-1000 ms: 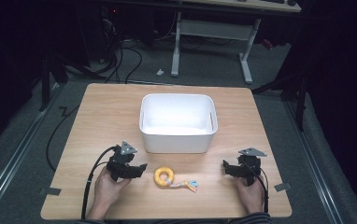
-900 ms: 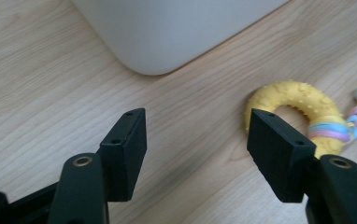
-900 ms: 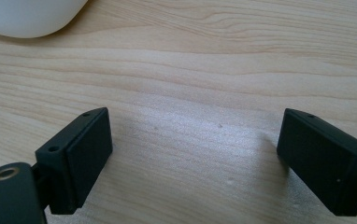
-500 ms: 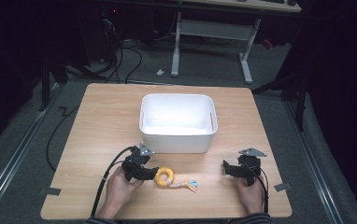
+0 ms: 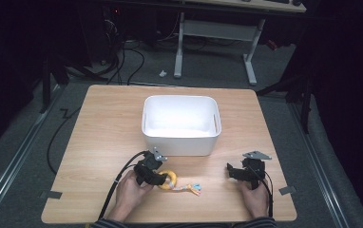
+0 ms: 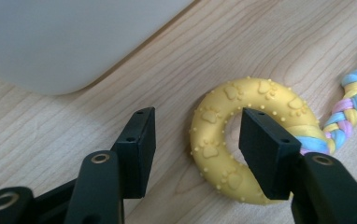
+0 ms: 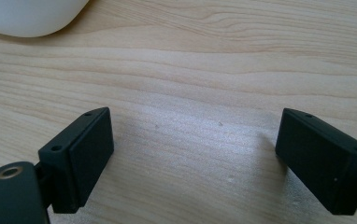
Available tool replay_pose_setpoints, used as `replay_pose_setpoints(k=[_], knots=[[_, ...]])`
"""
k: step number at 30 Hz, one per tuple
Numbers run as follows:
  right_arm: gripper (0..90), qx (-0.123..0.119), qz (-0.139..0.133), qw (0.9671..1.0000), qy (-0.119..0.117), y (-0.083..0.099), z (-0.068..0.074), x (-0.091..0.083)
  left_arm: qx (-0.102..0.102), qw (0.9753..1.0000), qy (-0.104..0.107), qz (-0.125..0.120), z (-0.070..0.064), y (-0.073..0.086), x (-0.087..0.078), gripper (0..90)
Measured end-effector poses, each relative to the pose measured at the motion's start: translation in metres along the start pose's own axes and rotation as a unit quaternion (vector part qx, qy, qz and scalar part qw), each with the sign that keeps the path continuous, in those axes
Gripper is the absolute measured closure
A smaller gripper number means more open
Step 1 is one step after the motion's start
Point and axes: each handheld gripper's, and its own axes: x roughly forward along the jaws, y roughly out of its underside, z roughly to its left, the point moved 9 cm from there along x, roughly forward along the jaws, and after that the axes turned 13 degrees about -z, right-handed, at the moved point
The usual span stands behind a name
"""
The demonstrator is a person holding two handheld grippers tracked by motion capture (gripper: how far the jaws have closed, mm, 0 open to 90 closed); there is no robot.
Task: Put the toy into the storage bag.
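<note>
White and rectangular, the plastic bin point(image 5: 181, 124) sits in the middle of the pale wooden table point(image 5: 99, 123), and from the high view its inside looks bare. Just in front of it, near the table's front edge, lies a yellow rubber ring toy studded with paw prints point(image 6: 235, 135), with a braided rope tail in blue, pink and yellow point(image 6: 354, 107) trailing off to one side. The left gripper point(image 5: 161, 177) is right at the ring. Its jaws are parted, one standing outside the ring on bare wood and the other over the ring's hole and far side, so the near side of the ring lies between them, not yet pinched. The right gripper point(image 7: 209, 158) rests well apart from the toy, over bare table, jaws spread wide with nothing between them.
</note>
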Motion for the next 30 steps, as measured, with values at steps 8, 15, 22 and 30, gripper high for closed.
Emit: replay_pose_setpoints(k=[8,15,22,30], knots=[[11.7,0.0,0.0,1.0,0.0,0.0001,0.0002,-0.0004,-0.006,0.9999,0.005,0.012,0.0005,0.0053,0.0046,53.1],[11.9,-0.001,-0.001,1.0,0.0,0.0003,0.0,-0.0006,-0.017,0.9997,0.01,0.015,-0.0006,0.0053,0.0071,54.7],[12.1,0.001,0.0,1.0,0.001,0.0004,0.0002,-0.0009,0.0,0.9998,0.018,0.012,-0.0058,0.0051,0.0064,66.3],[12.6,0.0,-0.001,1.0,0.001,0.0006,0.0002,-0.0014,0.003,0.9996,0.025,0.009,-0.0071,0.0054,0.0053,67.7]])
